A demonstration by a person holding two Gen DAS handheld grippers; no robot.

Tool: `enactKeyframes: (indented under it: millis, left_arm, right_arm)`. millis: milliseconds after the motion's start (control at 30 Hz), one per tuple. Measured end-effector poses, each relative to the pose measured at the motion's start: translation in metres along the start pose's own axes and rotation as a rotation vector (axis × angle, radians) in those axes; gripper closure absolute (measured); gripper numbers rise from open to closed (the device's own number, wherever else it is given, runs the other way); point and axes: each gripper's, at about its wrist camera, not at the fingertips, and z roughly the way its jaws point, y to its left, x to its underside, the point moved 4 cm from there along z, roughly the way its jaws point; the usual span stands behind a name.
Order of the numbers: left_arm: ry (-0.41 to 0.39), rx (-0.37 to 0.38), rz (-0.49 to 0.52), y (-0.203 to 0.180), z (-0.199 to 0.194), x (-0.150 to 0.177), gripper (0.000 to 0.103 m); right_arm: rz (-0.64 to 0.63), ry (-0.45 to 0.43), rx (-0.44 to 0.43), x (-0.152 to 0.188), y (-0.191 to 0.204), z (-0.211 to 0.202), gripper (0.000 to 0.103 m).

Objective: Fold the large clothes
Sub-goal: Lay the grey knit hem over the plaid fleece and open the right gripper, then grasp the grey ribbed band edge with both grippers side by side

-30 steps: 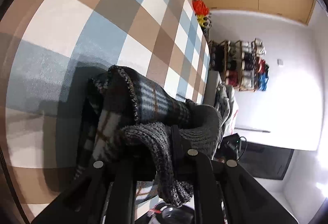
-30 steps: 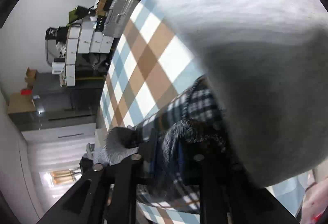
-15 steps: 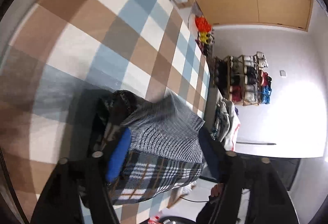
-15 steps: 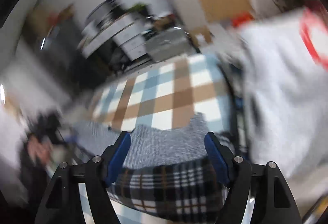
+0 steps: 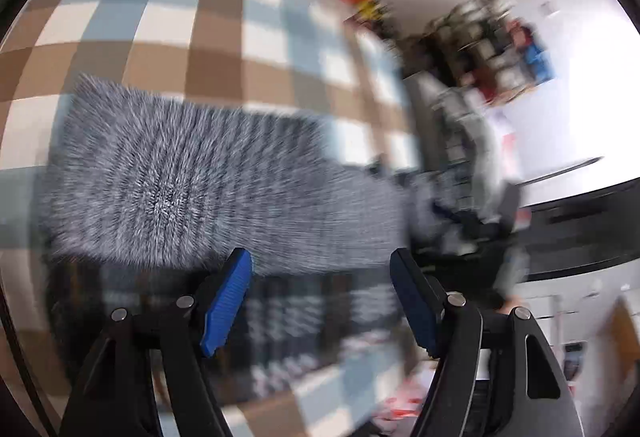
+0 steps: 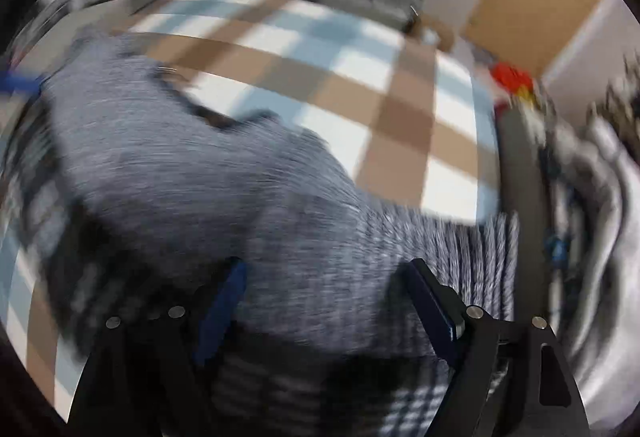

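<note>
Both grippers, left gripper (image 5: pixel 320 301) and right gripper (image 6: pixel 324 309), had just spread apart, releasing the garment (image 5: pixel 192 181) onto the checked cloth (image 5: pixel 224 61). Its loose grey layer could slide off the plaid and undo the fold.

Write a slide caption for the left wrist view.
Open left gripper above a grey knitted garment lying on a checked cloth.

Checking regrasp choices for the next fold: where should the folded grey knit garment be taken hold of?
Probably at its two near corners, one gripper each, coming from above along the near edge. The grey knit garment lies flat as a wide band on the checked cloth, so only edges offer a pinch. Left gripper and right gripper are open above it.
</note>
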Motion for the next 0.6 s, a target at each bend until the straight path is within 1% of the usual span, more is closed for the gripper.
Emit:
enactKeyframes:
  millis: [33, 67, 100, 200, 233, 267, 300, 333, 400, 467, 500, 533, 567, 600]
  left_arm:
    - [0.012, -0.008, -0.02, 0.008, 0.009, -0.001, 0.036]
    - [0.012, 0.012, -0.058, 0.019, 0.016, -0.003, 0.036]
    - [-0.002, 0.045, -0.092, 0.027, 0.017, -0.004, 0.036]
    - [-0.022, 0.084, -0.087, 0.038, 0.012, -0.003, 0.037]
    - [-0.038, 0.087, -0.087, 0.043, 0.01, -0.002, 0.044]
    - [-0.055, 0.078, -0.089, 0.047, 0.008, 0.0, 0.05]
    - [-0.065, 0.064, -0.086, 0.051, 0.009, 0.001, 0.057]
    - [-0.063, 0.053, -0.074, 0.054, 0.01, 0.004, 0.061]
    - [-0.068, 0.042, -0.07, 0.052, 0.0, 0.01, 0.061]
    - [-0.068, -0.006, -0.051, 0.041, -0.011, 0.015, 0.061]
    - [-0.081, -0.032, -0.031, 0.031, -0.017, 0.018, 0.06]
    - [-0.098, -0.043, 0.01, 0.019, -0.023, 0.02, 0.056]
    - [-0.104, -0.047, 0.045, 0.006, -0.024, 0.021, 0.052]
    - [-0.104, -0.047, 0.08, -0.005, -0.025, 0.024, 0.041]
  right_arm:
    - [0.035, 0.007, -0.02, 0.001, -0.007, 0.004, 0.021]
    - [0.063, 0.004, -0.053, 0.003, -0.013, 0.006, 0.021]
    - [0.066, 0.0, -0.051, 0.003, -0.015, 0.005, 0.021]
    - [0.039, -0.015, -0.014, 0.006, -0.016, 0.002, 0.021]
    - [0.042, -0.017, -0.011, 0.007, -0.018, 0.002, 0.021]
    - [0.055, -0.017, -0.022, 0.008, -0.021, 0.001, 0.021]
    - [0.072, -0.018, -0.036, 0.007, -0.024, 0.001, 0.021]
    - [0.096, -0.022, -0.054, 0.007, -0.027, -0.001, 0.021]
    - [0.165, -0.051, -0.098, 0.005, -0.032, -0.012, 0.023]
    - [0.257, -0.106, -0.188, 0.001, -0.035, -0.035, 0.023]
    - [0.283, -0.162, -0.239, -0.001, -0.032, -0.056, 0.021]
    - [0.28, -0.201, -0.257, -0.002, -0.027, -0.071, 0.021]
    - [0.253, -0.229, -0.268, -0.003, -0.018, -0.086, 0.015]
    - [0.213, -0.243, -0.26, -0.003, -0.007, -0.096, 0.008]
